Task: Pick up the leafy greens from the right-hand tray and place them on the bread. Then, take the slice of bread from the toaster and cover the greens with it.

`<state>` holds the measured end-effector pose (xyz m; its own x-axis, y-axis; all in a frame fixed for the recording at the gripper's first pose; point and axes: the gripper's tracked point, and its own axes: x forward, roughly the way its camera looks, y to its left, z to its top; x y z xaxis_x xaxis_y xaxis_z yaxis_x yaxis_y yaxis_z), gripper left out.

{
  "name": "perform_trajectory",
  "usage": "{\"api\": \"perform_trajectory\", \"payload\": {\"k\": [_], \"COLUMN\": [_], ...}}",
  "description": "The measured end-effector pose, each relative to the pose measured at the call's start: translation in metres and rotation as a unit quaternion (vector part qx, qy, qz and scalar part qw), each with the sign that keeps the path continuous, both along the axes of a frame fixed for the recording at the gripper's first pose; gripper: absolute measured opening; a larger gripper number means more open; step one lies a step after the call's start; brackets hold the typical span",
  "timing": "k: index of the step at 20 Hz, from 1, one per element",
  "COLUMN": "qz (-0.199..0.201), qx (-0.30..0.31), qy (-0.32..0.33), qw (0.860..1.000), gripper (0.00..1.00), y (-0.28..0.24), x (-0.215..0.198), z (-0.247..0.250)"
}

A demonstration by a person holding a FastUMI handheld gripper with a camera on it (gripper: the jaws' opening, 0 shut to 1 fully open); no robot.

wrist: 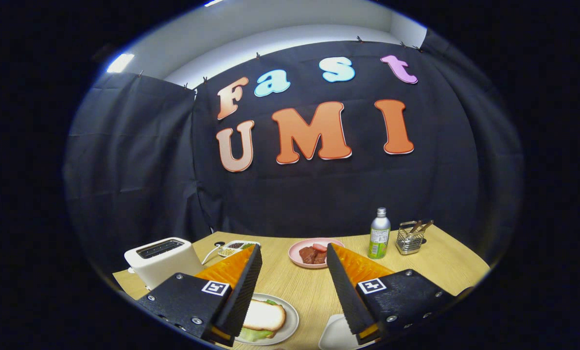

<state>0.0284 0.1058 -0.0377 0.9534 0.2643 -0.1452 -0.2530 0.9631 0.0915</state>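
Gripper view looks out level over the wooden table (pixel 309 287), with the gripper (pixel 293 253) spread wide and holding nothing — a stance that reads as pulled back from the work rather than reaching for it. Below the left finger a white plate (pixel 290 326) holds a slice of bread (pixel 265 315) lying on top of leafy greens (pixel 254 334) that peek out from under it, so the sandwich looks already covered. The white toaster (pixel 161 260) stands beyond and to the left, its slot apparently empty — which fits that judgement — and a pale tray (pixel 336 335) corner sits by the right finger.
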Motion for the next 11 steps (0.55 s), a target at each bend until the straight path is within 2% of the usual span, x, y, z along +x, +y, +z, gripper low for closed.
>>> {"api": "perform_trajectory", "payload": {"k": [5,11], "qz": [-0.047,-0.054], "qx": [-0.022,-0.035], "qy": [-0.077,-0.114], "qw": [0.996,0.991], "gripper": [0.9,0.97], "y": [-0.026,-0.031], "x": [-0.001,-0.014], "z": [0.036,0.053]}}
